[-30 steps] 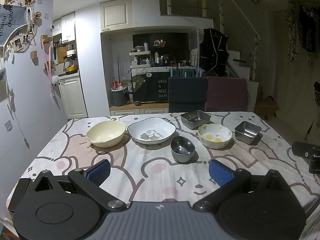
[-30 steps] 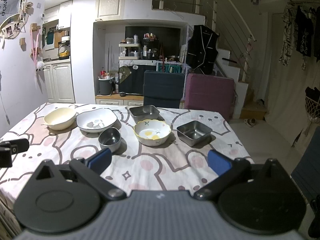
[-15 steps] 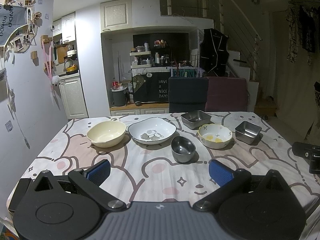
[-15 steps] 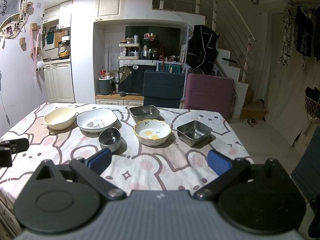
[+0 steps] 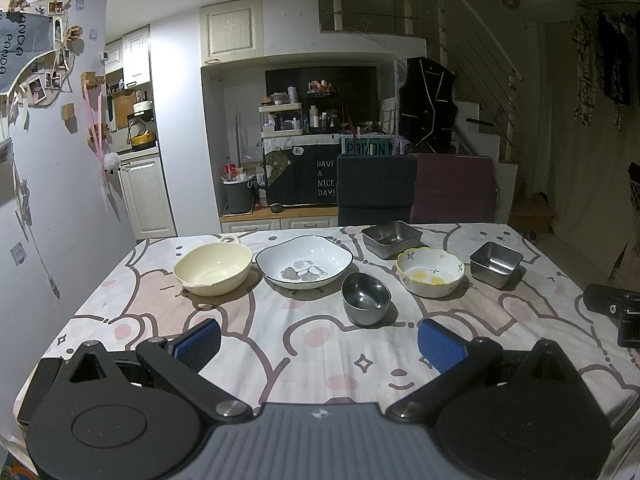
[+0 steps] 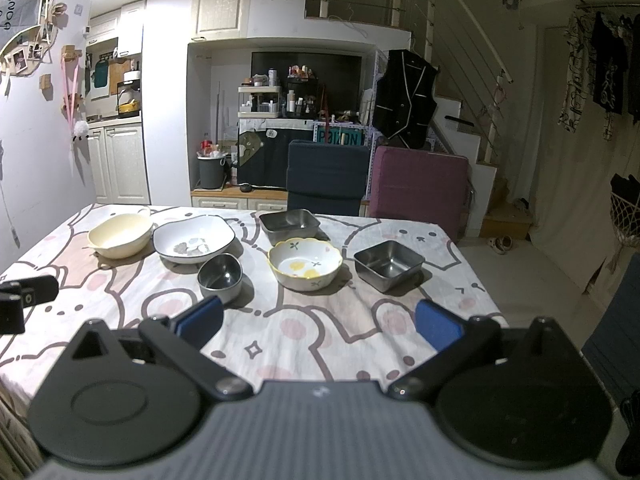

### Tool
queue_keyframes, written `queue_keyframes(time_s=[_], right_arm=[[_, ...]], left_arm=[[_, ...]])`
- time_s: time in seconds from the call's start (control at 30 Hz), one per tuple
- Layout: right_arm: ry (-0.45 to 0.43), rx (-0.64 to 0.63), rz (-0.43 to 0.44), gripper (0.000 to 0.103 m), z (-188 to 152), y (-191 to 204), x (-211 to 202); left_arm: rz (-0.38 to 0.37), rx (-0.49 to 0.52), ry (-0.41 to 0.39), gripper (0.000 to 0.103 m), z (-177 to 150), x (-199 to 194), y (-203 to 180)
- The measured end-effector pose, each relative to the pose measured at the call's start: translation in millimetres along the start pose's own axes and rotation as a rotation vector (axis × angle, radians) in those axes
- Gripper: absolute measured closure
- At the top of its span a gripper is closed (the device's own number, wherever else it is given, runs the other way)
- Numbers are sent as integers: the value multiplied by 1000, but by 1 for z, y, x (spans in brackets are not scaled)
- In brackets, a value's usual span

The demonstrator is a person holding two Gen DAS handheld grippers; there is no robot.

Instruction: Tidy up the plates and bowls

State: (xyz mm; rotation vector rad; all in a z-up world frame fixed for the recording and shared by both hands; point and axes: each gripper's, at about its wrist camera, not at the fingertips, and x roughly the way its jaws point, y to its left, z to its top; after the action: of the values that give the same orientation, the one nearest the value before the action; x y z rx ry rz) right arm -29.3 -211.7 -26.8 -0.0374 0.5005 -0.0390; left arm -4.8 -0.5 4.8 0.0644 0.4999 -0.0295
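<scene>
Nothing has changed over the last second: both my left gripper (image 5: 319, 344) and right gripper (image 6: 319, 319) still hover spread wide and empty at the near edge. The six dishes on the table (image 5: 280, 336) sit untouched, so organizing hasn't begun.

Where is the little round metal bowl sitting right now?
The round metal bowl sits on the table near the middle, nearest the grippers, just in front of the white leaf-print dish and left of the yellow-rimmed bowl.

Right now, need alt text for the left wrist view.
The open left hand-held gripper, holding nothing, hovers above a cartoon-print tablecloth. Ahead sit six empty dishes: cream bowl, white leaf-print dish, round steel bowl, yellow-rimmed floral bowl, two square steel containers. A kitchen nook lies behind.
</scene>
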Motion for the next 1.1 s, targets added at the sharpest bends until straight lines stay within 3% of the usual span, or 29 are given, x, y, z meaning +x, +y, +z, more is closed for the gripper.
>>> queue_keyframes(time_s=[1.1], right_arm=[[2,-1,0,0,0,0,-2]], left_arm=[[3,2,-2,0,0,0,-1]])
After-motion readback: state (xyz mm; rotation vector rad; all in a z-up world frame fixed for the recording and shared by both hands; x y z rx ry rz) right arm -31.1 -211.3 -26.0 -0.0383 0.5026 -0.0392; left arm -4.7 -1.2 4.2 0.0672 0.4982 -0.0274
